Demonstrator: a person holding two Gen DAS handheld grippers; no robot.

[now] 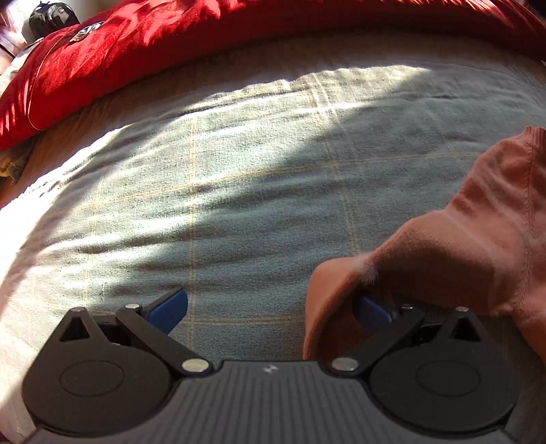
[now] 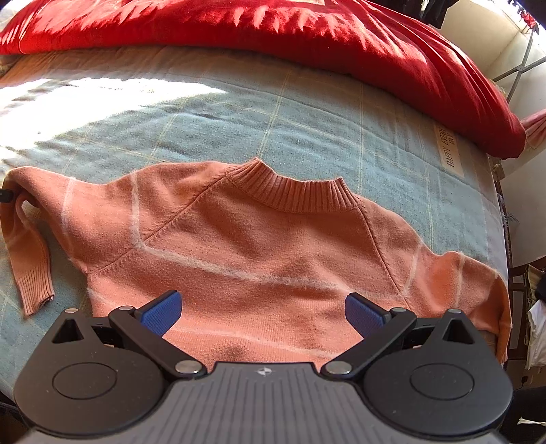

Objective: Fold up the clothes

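On the bed, spread over a pale blue-grey checked blanket (image 2: 307,129), lies a salmon-pink knitted sweater (image 2: 259,246), flat and face up, its ribbed collar (image 2: 293,191) turned toward the far side where a red quilt (image 2: 307,37) is heaped along the bed's far edge. Thin whitish lines cross the knit of the chest and both sleeves. In the right wrist view, the sleeve on the picture's left (image 2: 30,246) is bent at the elbow and runs back toward the near edge, its ribbed cuff resting on the blanket; the other sleeve (image 2: 477,293) bends down near the bed's right edge. A small cloth label with printed lettering (image 2: 450,150) is sewn on the blanket near that right edge, short of the red quilt.

The right tongs (image 2: 262,312) hang over the sweater's lower body with the blue pads (image 2: 160,312) spread wide and nothing between them. The left tongs (image 1: 269,310) are likewise spread wide; one blue pad (image 1: 170,310) is over bare blanket, while a fold of the sweater (image 1: 460,239) drapes over the other pad, partly hiding it. Nothing is pinched between them. Sunlight falls in bright patches across the blanket (image 1: 204,170) and the red quilt (image 1: 136,44). A dark object (image 1: 51,17) sits beyond the quilt at the far left corner, too blurred to identify.
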